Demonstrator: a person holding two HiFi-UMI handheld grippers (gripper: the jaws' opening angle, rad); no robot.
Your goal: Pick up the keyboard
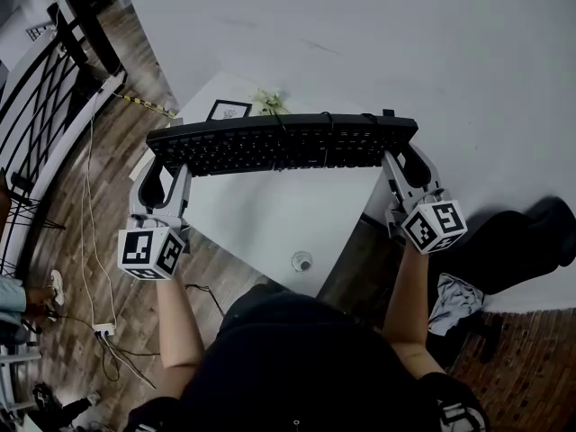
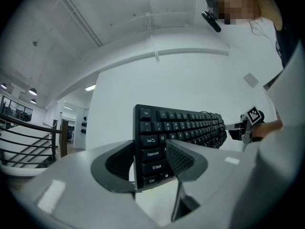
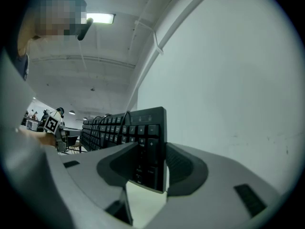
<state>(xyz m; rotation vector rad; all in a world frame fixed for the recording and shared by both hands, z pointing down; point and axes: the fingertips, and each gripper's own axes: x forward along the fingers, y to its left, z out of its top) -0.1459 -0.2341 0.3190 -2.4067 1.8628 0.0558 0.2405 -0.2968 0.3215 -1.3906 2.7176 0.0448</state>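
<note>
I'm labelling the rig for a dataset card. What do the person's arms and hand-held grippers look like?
The left hand-held gripper and right hand-held gripper are pale grey, with curved jaws lined with dark textured pads and a white cube bearing black square markers. Forearms are uncovered; the top is black.

A black keyboard [image 1: 281, 144] is held level over the far half of the white table [image 1: 270, 228]. The left gripper [image 1: 167, 167] clasps its left end past the table's left edge, and the right gripper [image 1: 403, 158] clasps its right end past the table's right edge. A framed picture [image 1: 229, 110] and a green sprig [image 1: 270, 103] stand by the table's far corner. A small round thing [image 1: 301, 261] lies near the table's near corner. Cables [image 1: 88, 196] trail over the wood floor [image 1: 108, 151] left of the table.
</note>
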